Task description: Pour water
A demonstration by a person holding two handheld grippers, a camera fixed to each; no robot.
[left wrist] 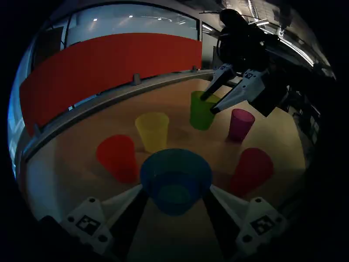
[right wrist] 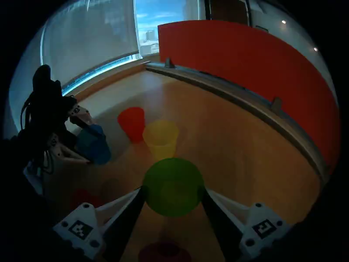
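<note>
Blue cup (left wrist: 174, 174): nearest the lens, translucent tapered plastic, mouth up; I cannot tell whether it holds water.
Left gripper (left wrist: 176, 188): narrowed to the blue cup's width, both white fingers pressing its sides.
Left red cup (left wrist: 117, 157): smooth plastic tumbler, upright, untouched.
Yellow cup (left wrist: 152, 131): same tapered shape, paler and more see-through.
Green cup (left wrist: 200, 114): upright, farther back on the table.
Right gripper (left wrist: 207, 105): closed onto the green cup, one finger on each flank.
Purple cup (left wrist: 241, 124): small, glossy, standing free.
Right red cup (left wrist: 252, 171): upright, near the blue cup.
Table (left wrist: 179, 94): matt, wood-toned, flat.
Progress: two cups are grasped and neither is tilted, so the pour looks not yet begun. Lifting and tipping one over the other remain.
</note>
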